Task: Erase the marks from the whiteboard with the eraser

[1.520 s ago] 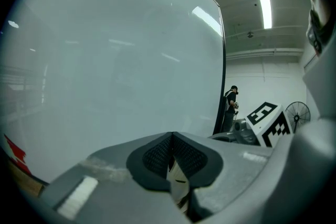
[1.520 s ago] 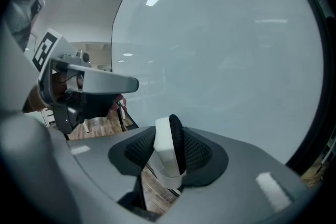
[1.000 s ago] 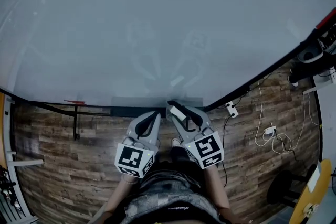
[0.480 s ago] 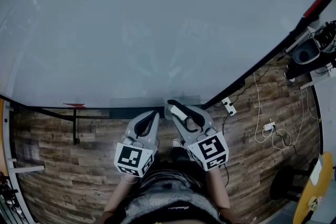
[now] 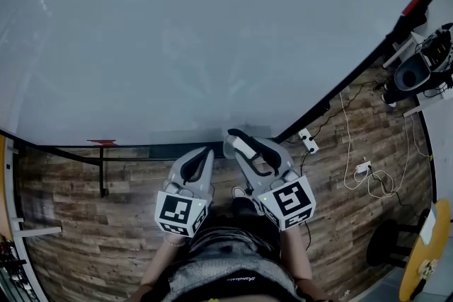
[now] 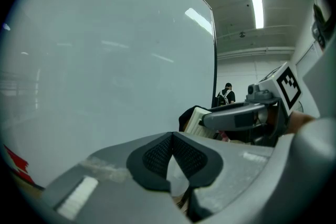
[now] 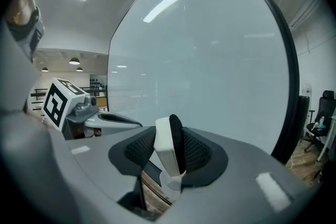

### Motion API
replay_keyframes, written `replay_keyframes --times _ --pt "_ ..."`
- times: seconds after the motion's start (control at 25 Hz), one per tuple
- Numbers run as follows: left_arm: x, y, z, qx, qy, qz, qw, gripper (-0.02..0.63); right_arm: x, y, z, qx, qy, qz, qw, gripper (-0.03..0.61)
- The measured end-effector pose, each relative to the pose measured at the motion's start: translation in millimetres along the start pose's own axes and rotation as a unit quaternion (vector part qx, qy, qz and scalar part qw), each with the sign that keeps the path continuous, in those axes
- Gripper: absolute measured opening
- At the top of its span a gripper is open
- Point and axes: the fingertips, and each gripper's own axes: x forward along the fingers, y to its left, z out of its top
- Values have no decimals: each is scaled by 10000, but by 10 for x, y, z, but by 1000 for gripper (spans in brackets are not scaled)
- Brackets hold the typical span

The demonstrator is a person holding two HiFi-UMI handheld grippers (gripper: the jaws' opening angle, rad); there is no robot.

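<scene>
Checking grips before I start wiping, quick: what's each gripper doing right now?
Left gripper: closed, empty.
Right gripper: closed on the eraser.

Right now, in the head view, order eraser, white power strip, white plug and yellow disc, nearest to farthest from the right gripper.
1. eraser, clamped in the right gripper.
2. white power strip, on the floor just to its right.
3. white plug, farther right among cables.
4. yellow disc, bottom right corner.
</scene>
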Motion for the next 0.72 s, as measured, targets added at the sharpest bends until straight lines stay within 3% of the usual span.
replay_keyframes --times 0.52,0.72 --pt "-161 12 71 102 -89 -249 9996 0 -66 115 162 33 -153 -169 9997 156" --pt "-266 17 117 334 -169 -338 9987 0 -76 178 131 88 -166 -325 9993 156"
